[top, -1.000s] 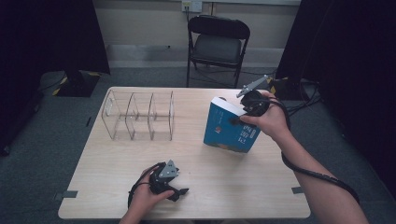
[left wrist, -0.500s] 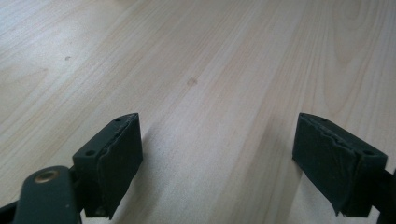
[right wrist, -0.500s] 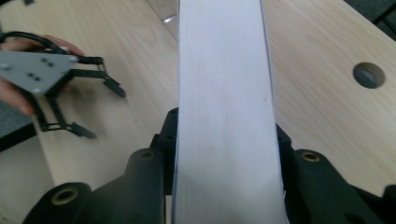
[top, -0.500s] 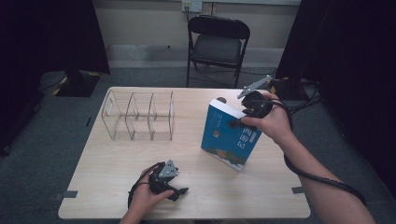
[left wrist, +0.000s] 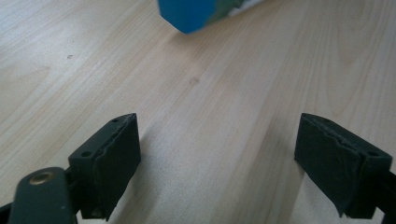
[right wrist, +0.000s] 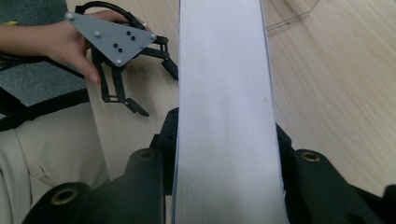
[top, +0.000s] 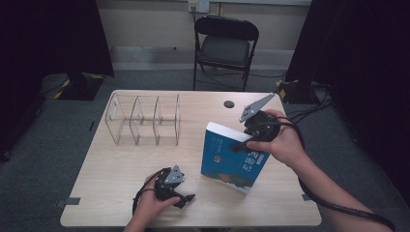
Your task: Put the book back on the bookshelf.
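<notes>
- We are seeing the right hand-held gripper (top: 245,144) clenching a blue book (top: 233,157) by its upper edge, the jaws pressing both covers with the white page edge (right wrist: 224,116) running between them.
- The book is tilting, its lower corner near the bench (top: 121,193) just right of centre.
- The left hand-held gripper (top: 186,199) is resting near the front edge, jaws standing apart with bare wood between them, well apart from the book.
- A clear divided rack (top: 143,121) is standing at the left rear of the bench, apart from the book.
- A folding chair (top: 225,46) is standing behind the bench.
</notes>
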Motion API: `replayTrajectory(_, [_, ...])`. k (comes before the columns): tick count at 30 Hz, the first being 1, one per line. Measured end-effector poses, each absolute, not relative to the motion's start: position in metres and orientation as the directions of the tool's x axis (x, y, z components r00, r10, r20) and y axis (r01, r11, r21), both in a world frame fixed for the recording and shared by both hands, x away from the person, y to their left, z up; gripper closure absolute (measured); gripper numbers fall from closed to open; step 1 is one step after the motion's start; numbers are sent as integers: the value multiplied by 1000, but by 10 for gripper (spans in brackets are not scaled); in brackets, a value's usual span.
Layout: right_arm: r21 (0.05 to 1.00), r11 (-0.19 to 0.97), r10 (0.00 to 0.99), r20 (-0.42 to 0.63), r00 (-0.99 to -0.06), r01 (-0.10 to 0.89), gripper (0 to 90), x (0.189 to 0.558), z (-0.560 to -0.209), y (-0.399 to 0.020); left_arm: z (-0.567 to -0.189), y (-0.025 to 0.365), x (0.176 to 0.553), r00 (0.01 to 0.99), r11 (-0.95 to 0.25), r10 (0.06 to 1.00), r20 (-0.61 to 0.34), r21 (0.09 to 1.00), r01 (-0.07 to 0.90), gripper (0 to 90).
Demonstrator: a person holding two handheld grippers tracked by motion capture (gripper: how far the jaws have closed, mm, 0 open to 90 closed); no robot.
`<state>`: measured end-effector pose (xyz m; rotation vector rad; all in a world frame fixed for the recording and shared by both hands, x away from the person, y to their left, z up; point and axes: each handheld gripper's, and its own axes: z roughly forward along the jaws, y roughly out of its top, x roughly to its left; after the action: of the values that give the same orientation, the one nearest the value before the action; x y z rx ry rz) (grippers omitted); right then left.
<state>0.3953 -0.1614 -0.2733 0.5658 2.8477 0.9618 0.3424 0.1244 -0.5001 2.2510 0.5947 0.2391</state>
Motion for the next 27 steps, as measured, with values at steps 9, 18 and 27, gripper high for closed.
replayTrajectory(9, [587, 764, 319, 21, -948, 270, 612, 385, -283, -158, -501, 123, 343, 865, -588, 501, -18, 726, 356, 81])
replayTrajectory(18, [587, 768, 315, 1, -949, 255, 609, 388, -287, -161, -502, 121, 345, 859, -598, 511, -17, 711, 370, 0])
replayTrajectory(27, [585, 774, 299, 0, -954, 242, 609, 388, -287, -161, -501, 121, 345, 859, -598, 511, -16, 711, 369, 0])
